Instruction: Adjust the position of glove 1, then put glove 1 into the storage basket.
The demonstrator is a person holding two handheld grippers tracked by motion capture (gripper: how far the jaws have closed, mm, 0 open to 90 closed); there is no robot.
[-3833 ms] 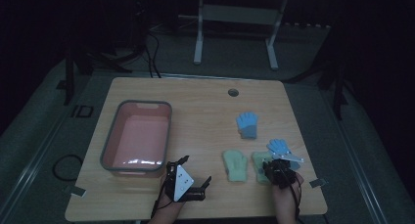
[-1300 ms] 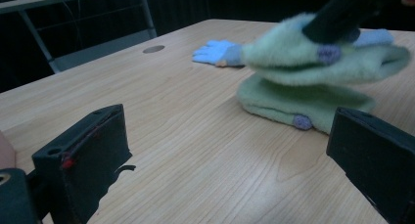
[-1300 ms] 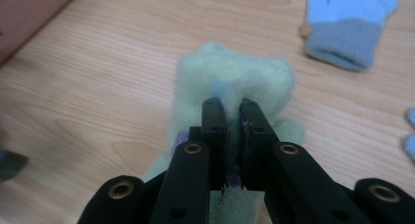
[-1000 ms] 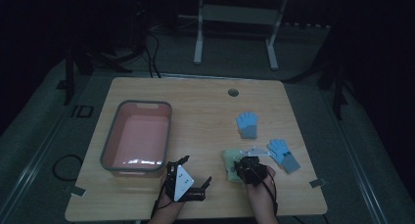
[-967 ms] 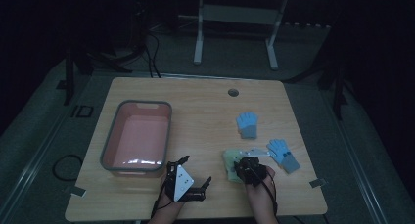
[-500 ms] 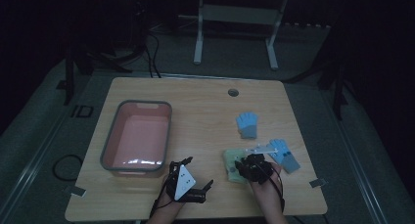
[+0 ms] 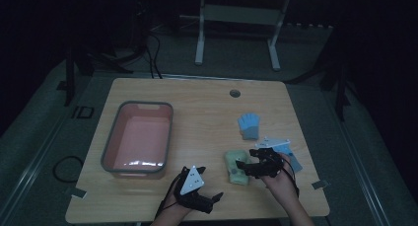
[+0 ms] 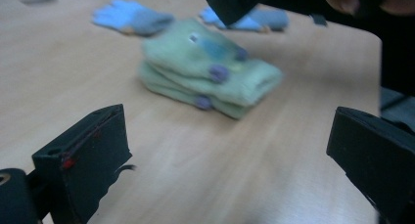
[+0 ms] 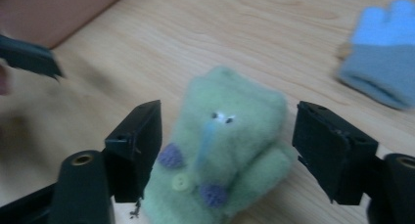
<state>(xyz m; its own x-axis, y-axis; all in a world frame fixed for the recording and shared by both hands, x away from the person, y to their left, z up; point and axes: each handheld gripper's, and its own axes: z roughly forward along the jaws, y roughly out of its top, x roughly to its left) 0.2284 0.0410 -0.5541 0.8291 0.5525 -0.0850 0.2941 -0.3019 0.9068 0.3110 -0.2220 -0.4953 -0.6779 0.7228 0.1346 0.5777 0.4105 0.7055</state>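
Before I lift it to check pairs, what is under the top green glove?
A second green glove lies under the top green glove, edges showing along the front. Whatever lies beneath that lower glove is covered.

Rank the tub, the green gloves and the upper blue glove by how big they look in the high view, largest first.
1. Tub, by far the largest.
2. Green gloves and upper blue glove: they look about alike. The right tool covers part of the green pair, so I won't rank them.
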